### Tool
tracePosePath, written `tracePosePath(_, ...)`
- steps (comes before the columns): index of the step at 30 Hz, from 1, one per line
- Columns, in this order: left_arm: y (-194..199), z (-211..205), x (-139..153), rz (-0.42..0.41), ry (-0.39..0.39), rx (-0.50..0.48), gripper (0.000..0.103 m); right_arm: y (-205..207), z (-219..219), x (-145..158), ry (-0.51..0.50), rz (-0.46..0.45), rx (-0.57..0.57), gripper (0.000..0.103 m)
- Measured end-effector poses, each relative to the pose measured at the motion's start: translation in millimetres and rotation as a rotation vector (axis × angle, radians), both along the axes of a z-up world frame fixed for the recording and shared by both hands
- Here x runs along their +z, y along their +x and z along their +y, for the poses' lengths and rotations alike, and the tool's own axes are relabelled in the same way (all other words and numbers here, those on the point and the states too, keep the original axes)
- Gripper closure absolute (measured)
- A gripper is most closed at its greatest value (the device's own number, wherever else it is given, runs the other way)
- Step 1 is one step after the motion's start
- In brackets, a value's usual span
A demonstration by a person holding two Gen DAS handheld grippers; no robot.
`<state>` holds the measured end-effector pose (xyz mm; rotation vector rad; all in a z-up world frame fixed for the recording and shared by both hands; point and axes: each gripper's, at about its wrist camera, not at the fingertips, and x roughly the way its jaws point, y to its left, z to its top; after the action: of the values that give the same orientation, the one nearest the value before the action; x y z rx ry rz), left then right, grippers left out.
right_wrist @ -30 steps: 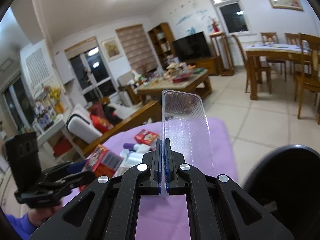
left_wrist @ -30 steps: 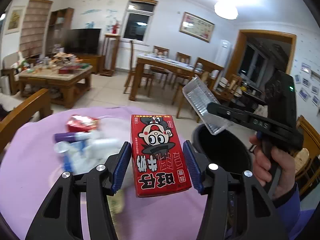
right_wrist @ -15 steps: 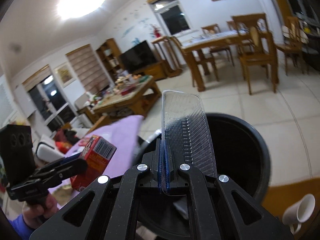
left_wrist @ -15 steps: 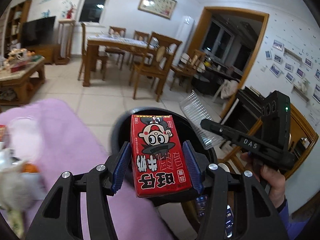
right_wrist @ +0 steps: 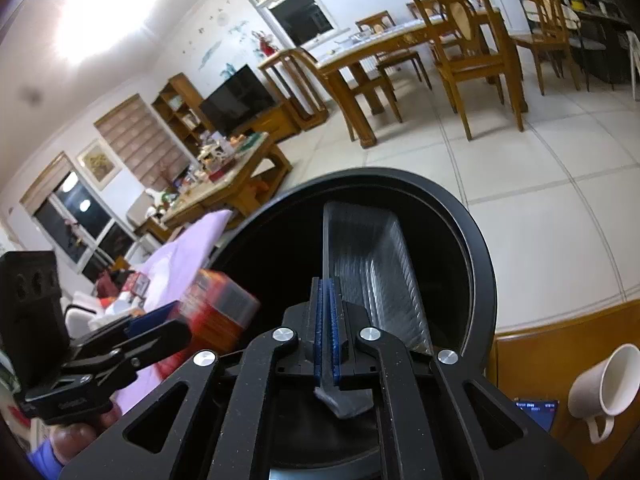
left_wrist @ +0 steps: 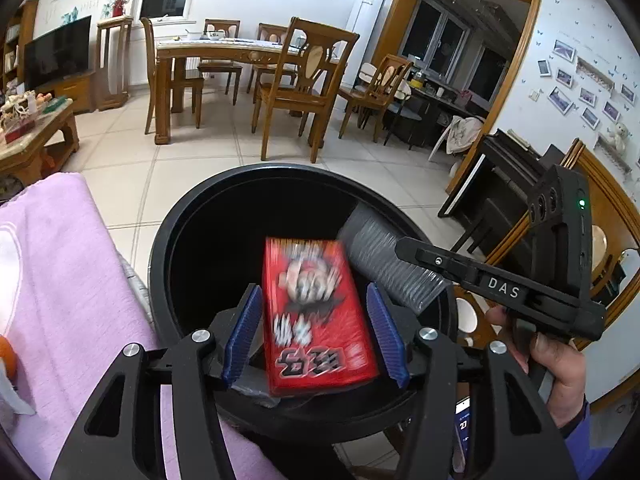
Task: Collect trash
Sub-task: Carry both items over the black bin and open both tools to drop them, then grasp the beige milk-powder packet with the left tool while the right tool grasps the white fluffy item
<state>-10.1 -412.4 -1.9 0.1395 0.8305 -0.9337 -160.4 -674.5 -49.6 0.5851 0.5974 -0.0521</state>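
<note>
A round black trash bin (left_wrist: 160, 256) (right_wrist: 480, 264) stands on the floor beside the purple-covered table (left_wrist: 68, 280). My left gripper (left_wrist: 316, 332) hangs over the bin mouth, jaws apart. The red milk carton (left_wrist: 316, 312) sits between its blue pads with a gap on each side and is motion-blurred. It also shows in the right wrist view (right_wrist: 216, 316). My right gripper (right_wrist: 328, 332) is shut on a clear ridged plastic tray (right_wrist: 372, 268) that points into the bin. That tray shows in the left wrist view (left_wrist: 384, 264).
Leftover trash lies on the table (right_wrist: 124, 304). A white mug (right_wrist: 604, 384) stands on a wooden surface right of the bin. Wooden dining chairs (left_wrist: 308, 80) and a dining table (left_wrist: 216, 52) stand beyond on the tiled floor, and a coffee table (right_wrist: 228, 172) at left.
Both grippers swung from above the table to over the bin. The left jaws have opened and the red carton has come loose between them. The right gripper lowered the tray into the bin mouth.
</note>
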Motion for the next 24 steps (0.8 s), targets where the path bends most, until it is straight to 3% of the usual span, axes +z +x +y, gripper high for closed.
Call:
tracePosePath(1,0,2,1,-0.003,0.002,0.006,0.035,0,2,0,0.006,0.001,-0.002,0.075)
tracePosePath(2,-1,3,4,-0.008,-0.003,0.013,0.025,3,5,3,0.009,0.002,-0.005,0.059)
tracePosePath(3,-4,6,6,-0.015,-0.009,0.018,0.022,3,6,3,0.01,-0.001,-0.011,0.053)
tracePosePath(8,-18,30,20,-0.045,-0.015,0.025,0.022,11,25,15,-0.01,-0.01,0.004,0.053)
tracePosePath(12,-27,70,29,-0.065,-0.029,0.068,0.022,22,56,31,-0.039,-0.027,0.048,0.045)
tracePosePath(19,-34,201,38,-0.112,-0.022,0.3,0.022,63,150,61,-0.089,-0.047,0.224,0.044)
tracePosePath(21,-33,242,34,-0.119,0.001,0.386,0.022,78,186,65,-0.102,-0.047,0.299,0.038)
tracePosePath(24,-30,277,27,-0.097,0.032,0.451,0.022,97,237,70,-0.12,-0.039,0.407,0.038)
